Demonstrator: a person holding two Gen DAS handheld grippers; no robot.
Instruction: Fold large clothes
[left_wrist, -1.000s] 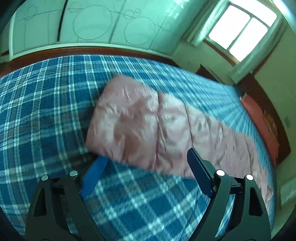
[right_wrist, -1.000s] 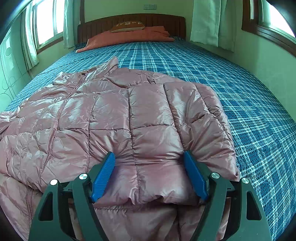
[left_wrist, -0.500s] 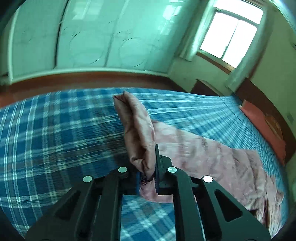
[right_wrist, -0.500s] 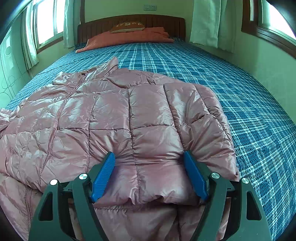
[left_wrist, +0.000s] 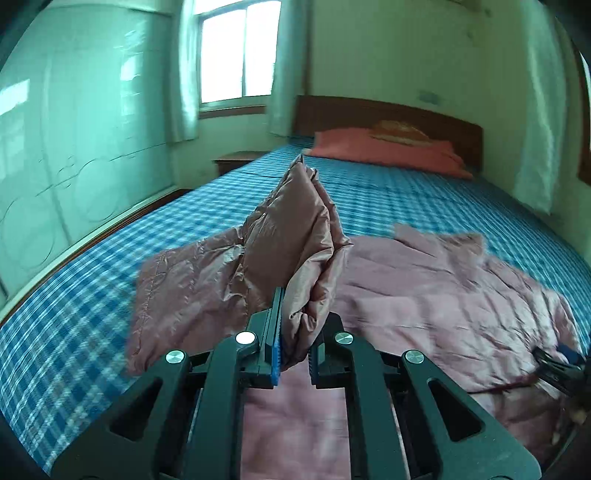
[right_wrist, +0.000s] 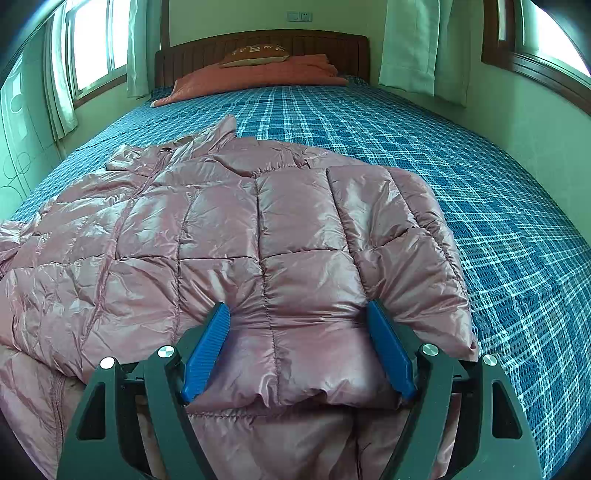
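A pink quilted puffer jacket (right_wrist: 258, 236) lies spread on the blue plaid bed (right_wrist: 498, 206). In the left wrist view my left gripper (left_wrist: 295, 332) is shut on the jacket's sleeve (left_wrist: 303, 229) and holds it lifted, so it stands up as a peak above the jacket body (left_wrist: 443, 295). My right gripper (right_wrist: 299, 332) is open, its blue pads either side of a folded-over sleeve at the jacket's near right edge, pressing down on it. The right gripper also shows at the far right of the left wrist view (left_wrist: 565, 363).
An orange pillow and folded blanket (right_wrist: 258, 74) lie at the wooden headboard (right_wrist: 266, 40). Windows with curtains (right_wrist: 92, 48) are on both sides. A glass wardrobe wall (left_wrist: 74, 129) and a bedside table (left_wrist: 236, 160) stand left of the bed.
My left gripper shut on the sleeve end, lifted it and swung it round over the jacket body, toward the headboard. The right gripper has stayed still and open.
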